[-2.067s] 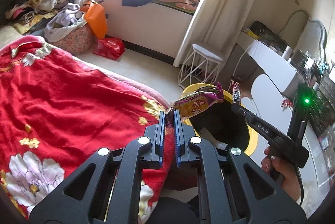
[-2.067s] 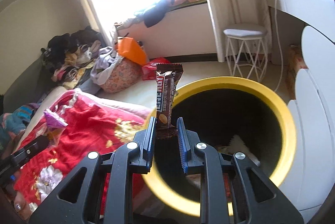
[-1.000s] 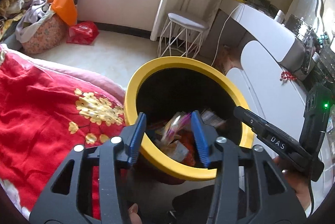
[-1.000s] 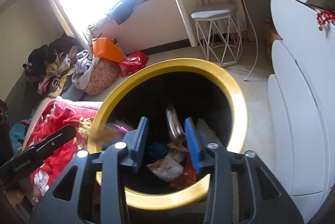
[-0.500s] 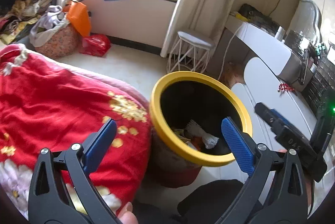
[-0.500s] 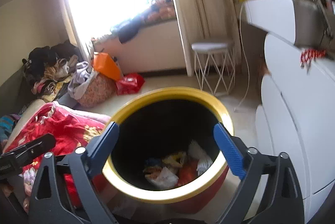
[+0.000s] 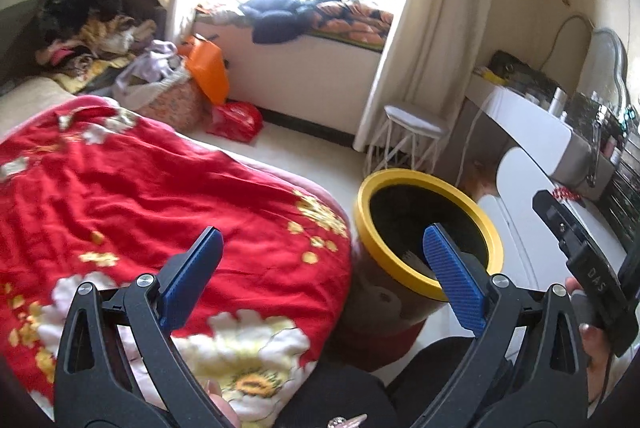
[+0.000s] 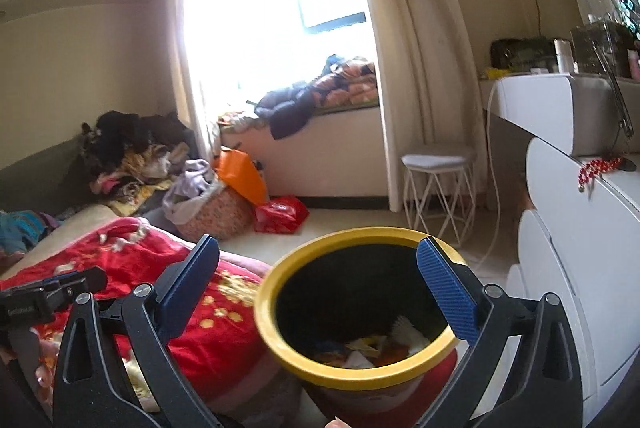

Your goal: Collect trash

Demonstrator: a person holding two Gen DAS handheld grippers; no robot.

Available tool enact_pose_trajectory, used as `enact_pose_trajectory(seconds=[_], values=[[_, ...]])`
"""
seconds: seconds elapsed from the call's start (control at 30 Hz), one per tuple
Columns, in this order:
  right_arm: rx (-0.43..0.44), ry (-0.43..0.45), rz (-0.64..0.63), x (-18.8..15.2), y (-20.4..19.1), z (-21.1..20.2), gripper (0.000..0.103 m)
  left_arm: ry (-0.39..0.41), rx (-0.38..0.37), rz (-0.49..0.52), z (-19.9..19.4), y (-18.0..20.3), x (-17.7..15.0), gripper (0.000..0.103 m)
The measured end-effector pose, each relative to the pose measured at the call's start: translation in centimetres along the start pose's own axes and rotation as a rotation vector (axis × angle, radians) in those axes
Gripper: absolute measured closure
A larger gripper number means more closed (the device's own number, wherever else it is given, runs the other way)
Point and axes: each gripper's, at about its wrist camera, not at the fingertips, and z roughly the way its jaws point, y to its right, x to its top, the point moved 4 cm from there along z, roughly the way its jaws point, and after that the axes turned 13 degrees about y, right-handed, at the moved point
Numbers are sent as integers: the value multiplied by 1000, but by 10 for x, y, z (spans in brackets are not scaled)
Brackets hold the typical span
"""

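Note:
A trash bin with a yellow rim (image 7: pixel 400 177) (image 8: pixel 344 374) stands on the floor beside the bed. Several wrappers and scraps of paper (image 8: pixel 368 348) lie at its bottom. My left gripper (image 7: pixel 320 248) is wide open and empty, raised above the bed edge and the bin. My right gripper (image 8: pixel 318 268) is wide open and empty, above and just short of the bin's mouth. The right gripper's body (image 7: pixel 580 268) shows at the right of the left wrist view. The left gripper's body (image 8: pixel 44 294) shows at the left of the right wrist view.
A red flowered blanket (image 7: pixel 140 212) covers the bed left of the bin. White drawers (image 8: pixel 580 268) stand close on the right. A white wire stool (image 7: pixel 412 144), a red bag (image 7: pixel 236 120), an orange bag (image 7: pixel 208 72) and a laundry basket (image 8: pixel 208 212) sit near the window wall.
Both grippers let their snack wrappers fall into the bin, opened wide, then rose and drew back from the bin, so it looks smaller and lower now.

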Motion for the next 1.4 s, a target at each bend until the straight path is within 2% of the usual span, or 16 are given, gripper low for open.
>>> enact_pose_trajectory(seconds=[0.4, 1.4], values=[[57, 97, -87, 6, -40, -26, 7, 118, 59, 19, -49, -13, 10, 11], [40, 111, -91, 4, -34, -33, 6, 103, 71, 9, -51, -17, 4, 11]])
